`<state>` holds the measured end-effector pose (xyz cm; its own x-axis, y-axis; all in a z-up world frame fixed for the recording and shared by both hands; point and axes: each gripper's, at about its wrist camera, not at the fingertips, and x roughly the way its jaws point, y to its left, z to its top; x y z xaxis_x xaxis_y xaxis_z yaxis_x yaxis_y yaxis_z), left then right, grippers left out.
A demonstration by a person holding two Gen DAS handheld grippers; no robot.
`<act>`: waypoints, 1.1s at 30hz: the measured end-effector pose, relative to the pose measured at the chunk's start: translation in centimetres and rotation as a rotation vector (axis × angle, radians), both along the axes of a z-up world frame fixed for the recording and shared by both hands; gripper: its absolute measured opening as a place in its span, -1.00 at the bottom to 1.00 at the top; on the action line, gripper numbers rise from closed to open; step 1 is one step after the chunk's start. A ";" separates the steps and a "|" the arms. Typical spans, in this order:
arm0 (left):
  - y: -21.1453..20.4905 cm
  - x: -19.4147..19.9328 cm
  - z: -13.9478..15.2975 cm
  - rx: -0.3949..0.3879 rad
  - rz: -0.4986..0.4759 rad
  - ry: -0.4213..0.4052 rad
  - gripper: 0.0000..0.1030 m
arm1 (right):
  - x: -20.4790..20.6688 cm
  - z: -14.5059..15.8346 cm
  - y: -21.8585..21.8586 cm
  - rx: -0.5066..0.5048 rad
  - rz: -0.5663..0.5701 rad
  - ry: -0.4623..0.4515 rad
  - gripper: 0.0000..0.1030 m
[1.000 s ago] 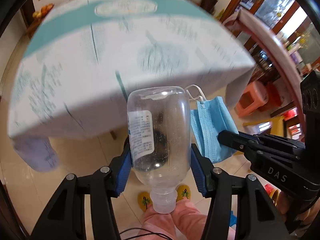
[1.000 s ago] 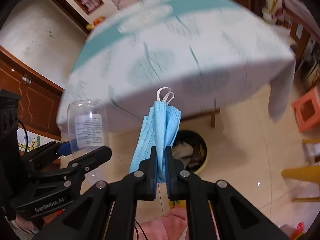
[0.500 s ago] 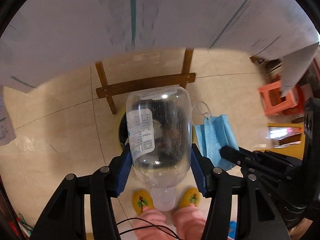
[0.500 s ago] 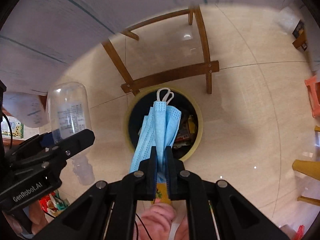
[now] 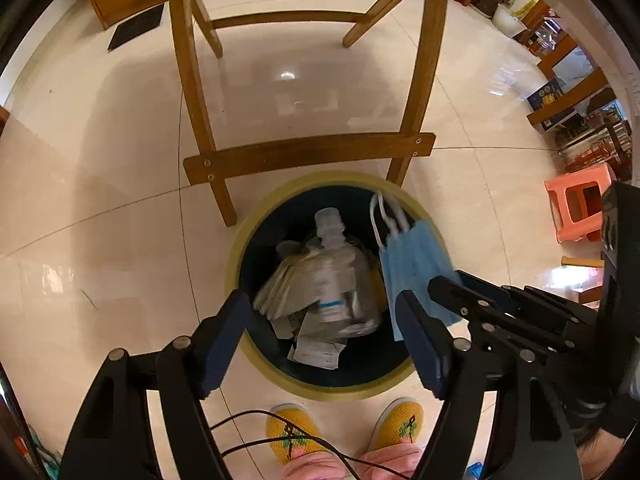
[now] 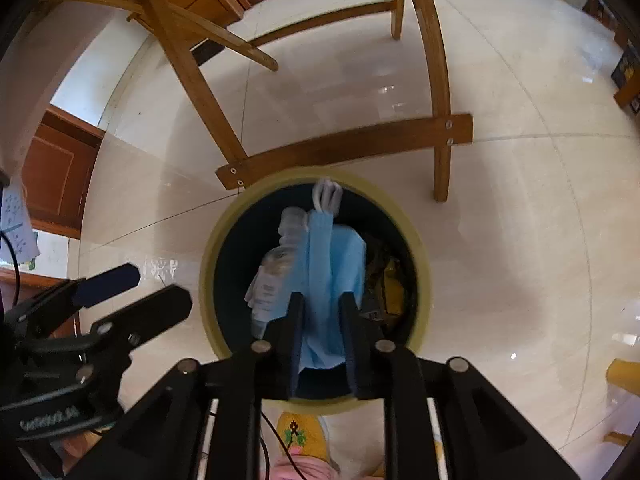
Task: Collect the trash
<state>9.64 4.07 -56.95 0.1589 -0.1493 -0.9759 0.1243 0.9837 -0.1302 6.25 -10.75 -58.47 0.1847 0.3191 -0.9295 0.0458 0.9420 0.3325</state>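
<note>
Both hand-held grippers hover over the bin (image 5: pixel 320 390): left hand-held gripper (image 5: pixel 326 330) spread apart — clear bottle (image 5: pixel 340 280) lies inside, below it; right hand-held gripper (image 6: pixel 320 314) parted slightly — blue mask (image 6: pixel 326 276) between its fingers. Table legs (image 5: pixel 308 152) stand just beyond.

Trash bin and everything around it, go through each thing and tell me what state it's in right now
Left gripper: open, empty, above the bin.
Right gripper: jaws parted, mask loose between them.
Clear plastic bottle: lying in the bin on the papers, cap on.
Blue face mask: over the bin's mouth, not yet down inside.
Trash bin: lidless, partly filled.
</note>
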 end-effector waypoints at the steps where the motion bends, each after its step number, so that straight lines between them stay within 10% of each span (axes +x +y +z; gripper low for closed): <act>1: 0.2 0.0 -0.4 0.002 0.004 0.003 0.58 | -0.1 -0.2 0.0 -0.005 -0.004 0.008 -0.44; 11: 1.4 -2.0 1.3 0.048 0.023 -0.074 0.83 | -2.0 1.8 -0.3 -0.013 -0.028 -0.027 -0.38; 17: 1.8 -3.2 5.3 0.091 0.059 -0.140 0.99 | -2.9 5.4 -0.2 -0.025 -0.040 -0.062 0.13; 33: 3.0 -6.1 23.3 0.094 0.203 -0.197 0.99 | -5.6 24.6 -1.6 -0.052 -0.064 -0.165 0.35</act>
